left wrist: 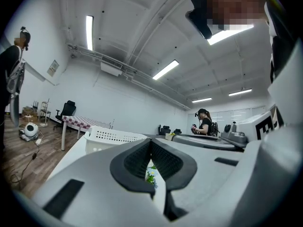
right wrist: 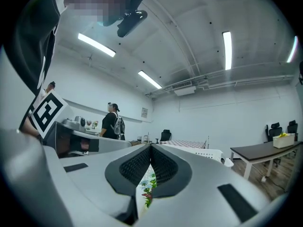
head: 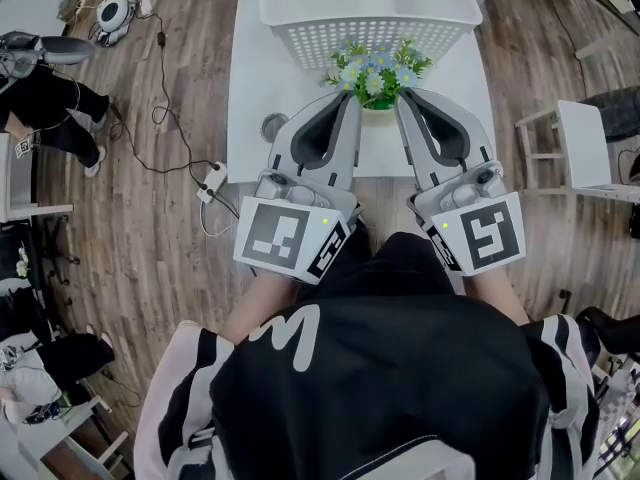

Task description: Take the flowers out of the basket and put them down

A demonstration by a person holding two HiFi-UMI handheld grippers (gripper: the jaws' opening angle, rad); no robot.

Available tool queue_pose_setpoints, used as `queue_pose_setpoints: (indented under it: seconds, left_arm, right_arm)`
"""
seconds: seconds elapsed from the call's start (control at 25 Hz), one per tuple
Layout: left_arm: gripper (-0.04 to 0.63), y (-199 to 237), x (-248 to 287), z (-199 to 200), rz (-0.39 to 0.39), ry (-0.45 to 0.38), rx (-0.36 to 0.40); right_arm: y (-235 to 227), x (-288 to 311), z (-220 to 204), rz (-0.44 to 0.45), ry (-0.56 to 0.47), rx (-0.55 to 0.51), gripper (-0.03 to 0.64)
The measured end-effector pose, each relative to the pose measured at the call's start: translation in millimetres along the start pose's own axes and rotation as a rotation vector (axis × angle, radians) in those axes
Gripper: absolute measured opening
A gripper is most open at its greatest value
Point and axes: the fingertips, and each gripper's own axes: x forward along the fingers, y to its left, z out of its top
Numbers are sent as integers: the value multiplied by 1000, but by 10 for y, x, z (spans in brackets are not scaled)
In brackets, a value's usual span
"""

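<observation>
1. The potted flowers (head: 378,68) (pale blue and white blooms, green leaves, a green pot) are at the upper middle of the head view. They are outside the basket (head: 370,33), just in front of its near wall and over the white table (head: 255,88). The pot's foot is hidden between your two tools, so I cannot tell whether it rests on the table.
2. Your left gripper (head: 352,96) reaches in from the lower left, its tip just beside the pot's left side. Contact cannot be made out. In the left gripper view (left wrist: 151,141) its fingers are pressed together tip to tip with nothing clamped. The flowers (left wrist: 150,176) show only through the slit lower down, beyond the jaws.
3. Your right gripper (head: 401,95) mirrors it from the lower right, its tip just beside the pot's right side. In the right gripper view (right wrist: 151,146) its fingers are likewise closed on each other and hold nothing. The flowers (right wrist: 149,186) show through the gap beneath.
4. The basket is white plastic with a perforated wall and fills the top centre of the head view.
5. A small round grey object (head: 273,125) lies on the table, left of your left gripper.
6. At the left of the head view, a power strip (head: 212,178) with a trailing cable lies on the wooden floor (head: 150,228).
</observation>
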Motion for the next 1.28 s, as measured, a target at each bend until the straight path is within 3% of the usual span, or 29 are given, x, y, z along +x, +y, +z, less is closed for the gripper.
queue_pose_setpoints:
  seconds: [0.24, 0.48, 1.28]
  left_arm:
    - [3, -178, -126, -76, 10, -5, 8]
    - [3, -557, -307, -300, 31, 4, -18]
    - [3, -2278, -1565, -420, 95, -67, -6]
  right_arm:
    - [196, -196, 1, 48, -20, -13, 15]
    - [272, -671, -106, 36, 12, -7, 15]
    - [957, -2520, 295, 143, -24, 9, 15]
